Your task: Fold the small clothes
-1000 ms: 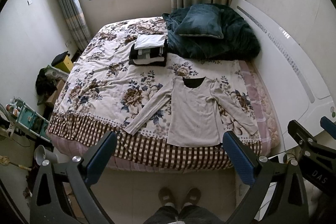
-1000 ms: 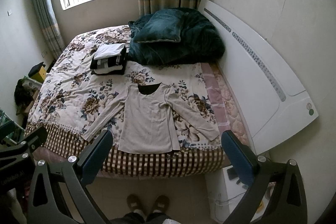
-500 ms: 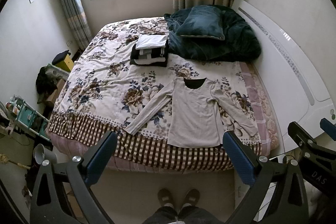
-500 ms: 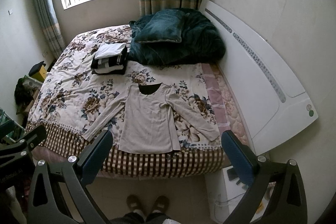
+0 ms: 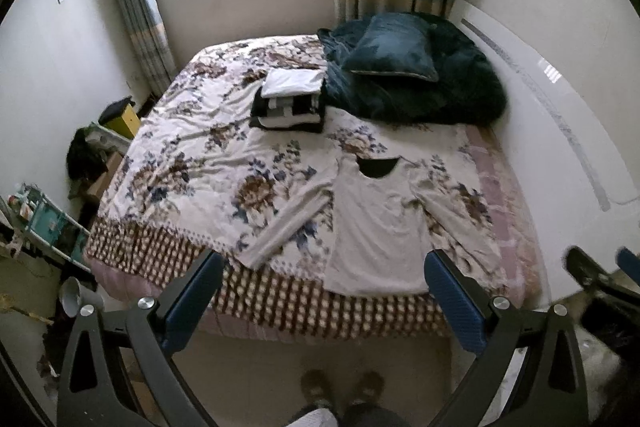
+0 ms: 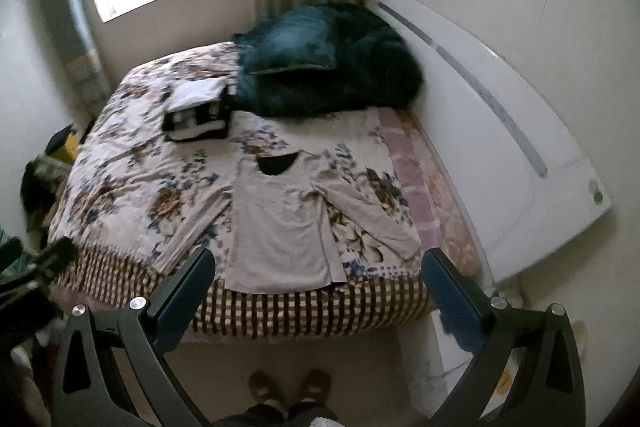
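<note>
A beige long-sleeved top (image 5: 376,223) lies flat, front up, near the foot edge of the floral bed (image 5: 192,183), sleeves spread outward. It also shows in the right wrist view (image 6: 280,223). A stack of folded clothes (image 5: 290,103) sits farther back, also in the right wrist view (image 6: 198,115). My left gripper (image 5: 320,303) is open and empty, held above the floor short of the bed's foot. My right gripper (image 6: 318,299) is open and empty at the same distance.
A dark teal duvet and pillow (image 5: 404,75) are piled at the head, against the white headboard (image 5: 560,131). Clutter and a shelf (image 5: 48,223) stand left of the bed. The person's feet (image 5: 340,387) stand on the floor below.
Both grippers have moved forward toward the bed, so the top looks larger. The right wrist view has swung a little left and is blurred with motion. Both grippers stay open.
</note>
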